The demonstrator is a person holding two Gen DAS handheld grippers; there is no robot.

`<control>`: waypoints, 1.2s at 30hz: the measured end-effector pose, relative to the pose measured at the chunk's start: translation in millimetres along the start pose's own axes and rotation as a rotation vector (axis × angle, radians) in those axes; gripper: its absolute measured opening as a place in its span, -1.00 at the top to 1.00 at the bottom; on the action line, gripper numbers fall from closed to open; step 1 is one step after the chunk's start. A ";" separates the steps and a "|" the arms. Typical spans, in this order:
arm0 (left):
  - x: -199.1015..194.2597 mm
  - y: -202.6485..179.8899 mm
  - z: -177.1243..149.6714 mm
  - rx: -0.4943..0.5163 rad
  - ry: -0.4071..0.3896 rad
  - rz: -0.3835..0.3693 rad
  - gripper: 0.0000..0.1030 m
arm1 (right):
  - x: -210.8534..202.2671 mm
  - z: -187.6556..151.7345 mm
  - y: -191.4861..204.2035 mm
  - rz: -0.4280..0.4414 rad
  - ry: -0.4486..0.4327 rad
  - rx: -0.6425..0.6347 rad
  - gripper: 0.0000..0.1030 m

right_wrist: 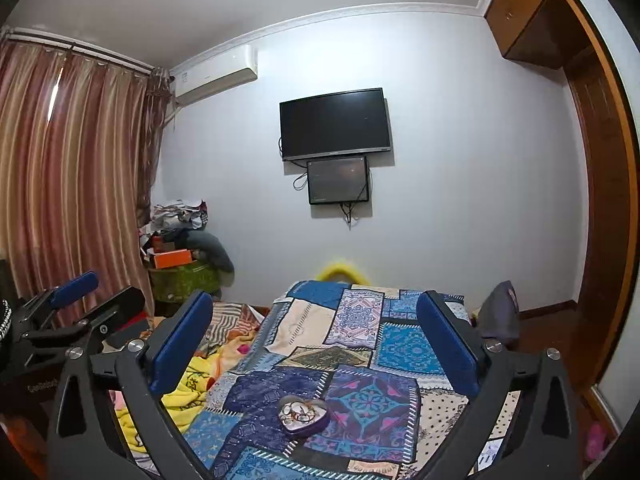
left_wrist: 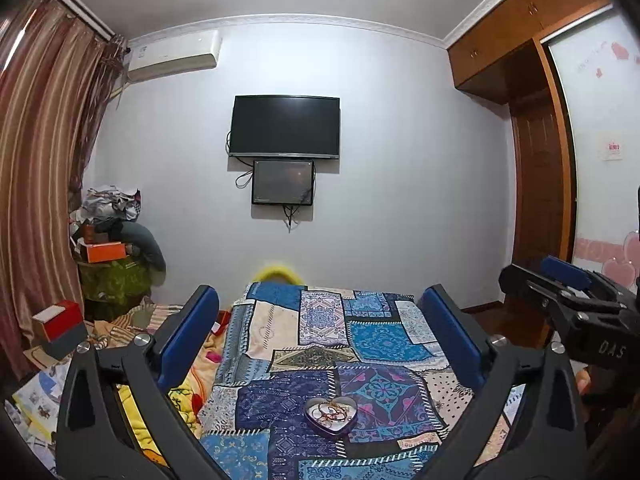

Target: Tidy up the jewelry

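Note:
A heart-shaped purple tin [left_wrist: 331, 416] holding several rings and bangles sits on a blue patchwork cloth [left_wrist: 320, 344] on the bed. It also shows in the right wrist view [right_wrist: 304, 415]. My left gripper [left_wrist: 320, 320] is open and empty, held above and behind the tin. My right gripper [right_wrist: 316, 320] is open and empty too, above the same cloth [right_wrist: 360, 344]. The right gripper appears at the right edge of the left wrist view [left_wrist: 568, 284]; the left one appears at the left edge of the right wrist view [right_wrist: 80, 296].
A yellow blanket [left_wrist: 180, 396] lies left of the cloth. Red and grey boxes [left_wrist: 60, 326] and a clothes pile [left_wrist: 112, 240] stand at the left by the curtain. A TV [left_wrist: 285, 126] hangs on the far wall. A wooden wardrobe [left_wrist: 540, 184] is on the right.

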State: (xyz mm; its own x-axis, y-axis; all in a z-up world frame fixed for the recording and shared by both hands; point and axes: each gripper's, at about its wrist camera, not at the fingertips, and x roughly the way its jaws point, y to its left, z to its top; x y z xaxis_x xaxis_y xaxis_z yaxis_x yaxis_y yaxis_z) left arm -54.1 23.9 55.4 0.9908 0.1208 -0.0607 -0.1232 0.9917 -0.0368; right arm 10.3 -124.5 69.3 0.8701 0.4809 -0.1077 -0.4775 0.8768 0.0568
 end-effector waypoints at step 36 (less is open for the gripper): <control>11.0 -1.3 -7.4 -0.014 0.049 0.016 -0.99 | -9.0 -5.9 -5.4 -0.002 0.059 -0.013 -0.97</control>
State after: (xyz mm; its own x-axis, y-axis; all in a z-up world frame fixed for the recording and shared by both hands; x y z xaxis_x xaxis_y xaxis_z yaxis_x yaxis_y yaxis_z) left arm -43.5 23.6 47.4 0.9849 0.1338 -0.1100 -0.1399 0.9889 -0.0498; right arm 4.3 -133.5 64.1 0.8626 0.4778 -0.1661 -0.4777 0.8775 0.0437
